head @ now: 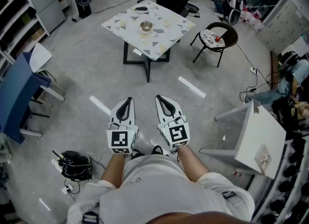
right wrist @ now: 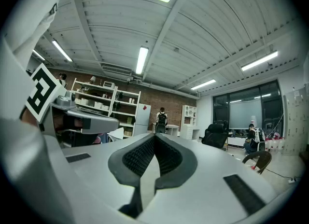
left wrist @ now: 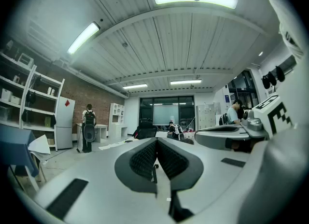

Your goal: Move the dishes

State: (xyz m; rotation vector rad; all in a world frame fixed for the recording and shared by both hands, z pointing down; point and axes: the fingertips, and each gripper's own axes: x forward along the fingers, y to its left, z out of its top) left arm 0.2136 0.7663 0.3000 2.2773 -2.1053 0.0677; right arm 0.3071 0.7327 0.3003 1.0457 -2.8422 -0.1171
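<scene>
A small metal bowl on a light plate (head: 146, 26) sits on the patterned square table (head: 164, 32) far ahead of me in the head view. A dark object (head: 141, 9) lies near the table's far corner. My left gripper (head: 128, 99) and right gripper (head: 160, 97) are held side by side close to my body, well short of the table, both shut with nothing in them. In the left gripper view the left gripper (left wrist: 156, 141) points across the room with its jaws together. The right gripper (right wrist: 154, 137) looks the same in its own view.
A black round chair (head: 218, 35) with small items stands right of the table. A blue chair (head: 19, 92) is at the left, a white table (head: 258, 136) at the right, a black device with cables (head: 73, 164) on the floor. People sit at the far right.
</scene>
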